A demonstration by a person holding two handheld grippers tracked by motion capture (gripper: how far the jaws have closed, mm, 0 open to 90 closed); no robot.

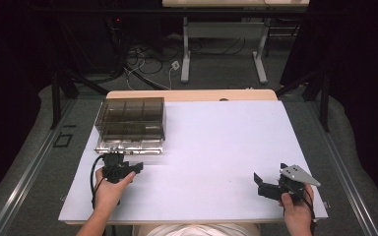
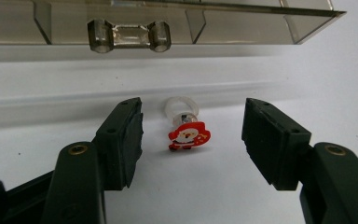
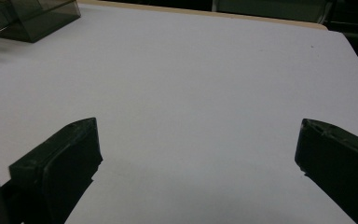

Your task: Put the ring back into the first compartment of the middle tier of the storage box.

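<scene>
Two jaws of our left gripper [image 2: 193, 140] stand wide around the Santa ring [image 2: 186, 133] on the counter [image 1: 216, 142], the organizer box [image 2: 168, 23] at twelve o'clock; our right gripper [image 3: 196, 163] idles wide, seemingly waiting.

A small clear ring [image 2: 182, 108] with a red Santa charm lies on the white table, near the smoky drawer box [image 2: 168, 23]

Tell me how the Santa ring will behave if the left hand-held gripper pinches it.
The Santa ring looks tiny, so probably very light. Its clear band looks smooth plastic and may slip or skid on the white table. The flat Santa charm might tilt between the open jaws.
</scene>
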